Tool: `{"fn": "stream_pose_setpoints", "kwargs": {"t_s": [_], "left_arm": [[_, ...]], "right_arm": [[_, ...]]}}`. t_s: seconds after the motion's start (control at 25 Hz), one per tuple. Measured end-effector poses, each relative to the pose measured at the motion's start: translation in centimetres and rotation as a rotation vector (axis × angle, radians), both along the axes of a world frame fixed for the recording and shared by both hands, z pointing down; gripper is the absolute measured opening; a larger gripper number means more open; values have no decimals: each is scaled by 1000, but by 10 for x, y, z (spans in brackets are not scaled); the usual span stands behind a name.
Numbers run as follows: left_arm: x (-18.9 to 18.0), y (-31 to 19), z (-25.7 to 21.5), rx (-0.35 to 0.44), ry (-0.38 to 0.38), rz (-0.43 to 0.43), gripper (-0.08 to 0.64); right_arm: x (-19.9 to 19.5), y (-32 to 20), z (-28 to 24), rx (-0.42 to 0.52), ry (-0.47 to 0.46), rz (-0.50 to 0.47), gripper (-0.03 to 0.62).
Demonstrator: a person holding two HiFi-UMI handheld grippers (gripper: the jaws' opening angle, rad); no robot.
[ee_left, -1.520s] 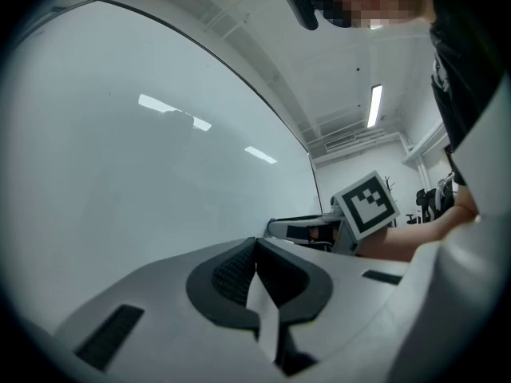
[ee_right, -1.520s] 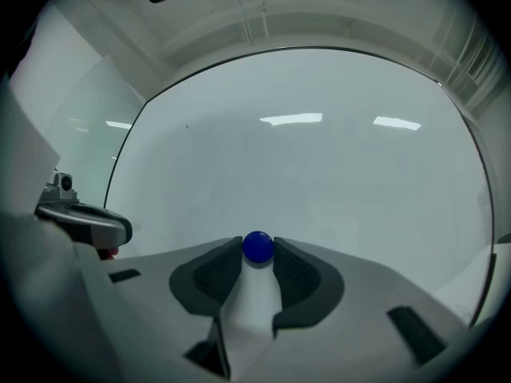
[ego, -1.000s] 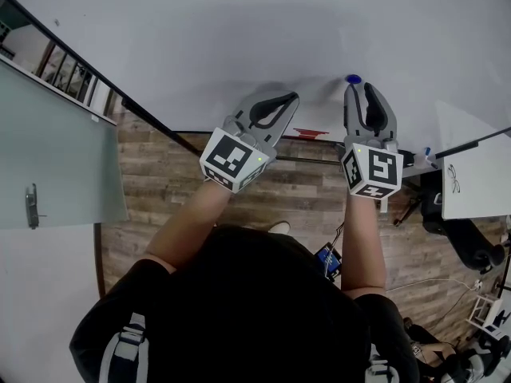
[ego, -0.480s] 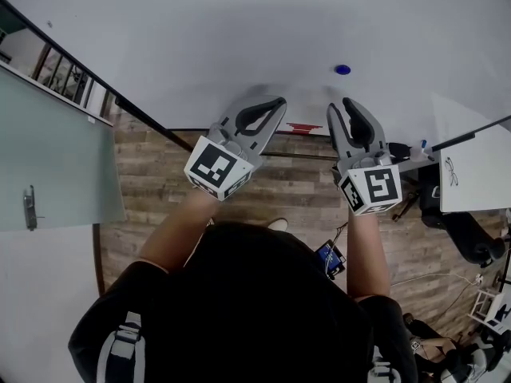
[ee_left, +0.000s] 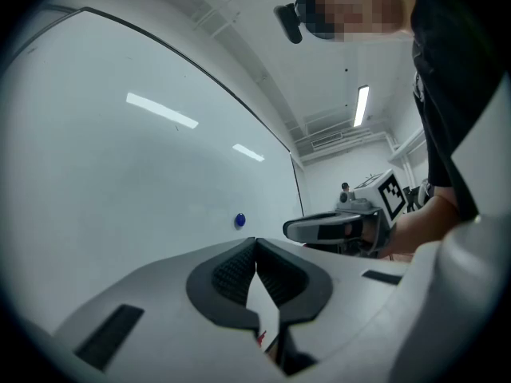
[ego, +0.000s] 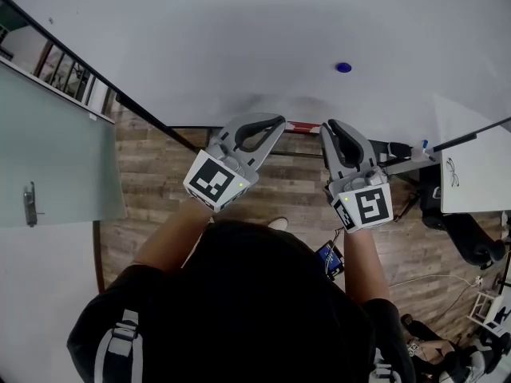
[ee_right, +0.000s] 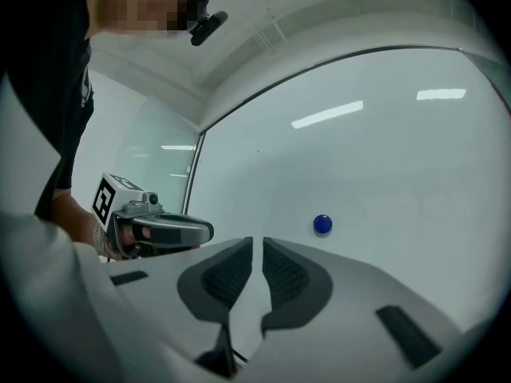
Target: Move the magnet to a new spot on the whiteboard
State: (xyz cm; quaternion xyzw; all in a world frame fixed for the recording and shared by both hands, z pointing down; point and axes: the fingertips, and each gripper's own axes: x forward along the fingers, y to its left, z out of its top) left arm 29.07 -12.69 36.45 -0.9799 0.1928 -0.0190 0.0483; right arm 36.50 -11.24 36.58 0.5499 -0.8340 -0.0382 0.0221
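Ahead and slightly right of the right gripper (ego: 327, 126), whose empty jaws had just been closing to a slit, sat the small round blue magnet (ego: 343, 68).

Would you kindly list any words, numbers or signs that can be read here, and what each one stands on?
No text here can be read.
Whiteboard: no writing, only a blue magnet.
Left marker cube and right marker cube: black-and-white square patterns, not words.
White sheet at the right: a small dark scribble, too small to read.
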Motion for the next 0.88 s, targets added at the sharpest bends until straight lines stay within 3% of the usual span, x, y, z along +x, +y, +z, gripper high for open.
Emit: {"fn": "stream_pose_setpoints", "kwargs": {"t_s": [0.16,0.88], "left_arm": [[-2,2,1,-2,4,5,5],[-3,-1,1,-13,18,-11,5]], "right_arm": [[-2,6,1,7,9,-5,2],[-5,16,-1,-4,-27,-49,0]]}}
